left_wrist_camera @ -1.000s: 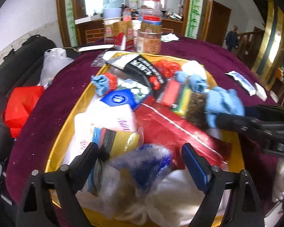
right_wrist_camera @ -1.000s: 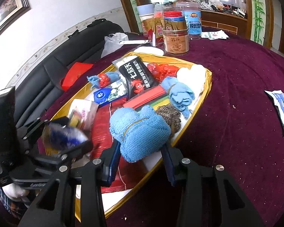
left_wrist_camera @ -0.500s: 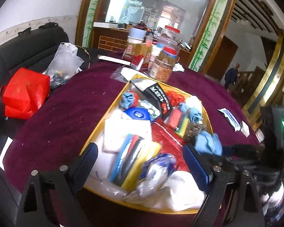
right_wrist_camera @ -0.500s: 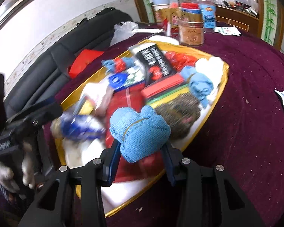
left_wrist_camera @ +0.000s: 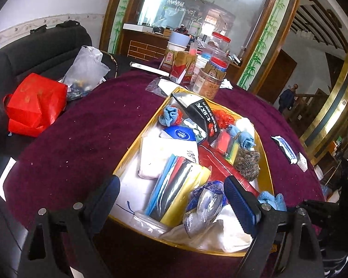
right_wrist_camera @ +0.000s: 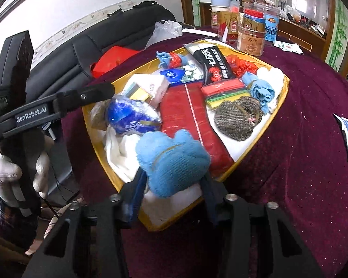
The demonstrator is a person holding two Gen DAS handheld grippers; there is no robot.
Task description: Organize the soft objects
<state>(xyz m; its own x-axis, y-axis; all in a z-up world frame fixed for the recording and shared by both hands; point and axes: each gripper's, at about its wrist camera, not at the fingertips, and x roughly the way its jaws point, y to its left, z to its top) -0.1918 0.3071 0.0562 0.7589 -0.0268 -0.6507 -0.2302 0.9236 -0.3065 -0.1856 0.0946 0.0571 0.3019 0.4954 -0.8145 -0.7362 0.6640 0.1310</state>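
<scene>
Here, banded fluffy blue towel (right_wrist_camera: 172,162)

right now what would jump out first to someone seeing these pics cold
The gold-rimmed tray on the maroon tablecloth, heaped with packets and cloths. At its near edge a rolled light blue towel sits between the right gripper jaws, which have just been opening. A red bag lies far left.

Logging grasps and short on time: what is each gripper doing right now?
Left gripper: open, holding nothing.
Right gripper: jaws have just been opening; the rolled light-blue terry cloth sits between them; whether the pads still press on it cannot be told.
</scene>
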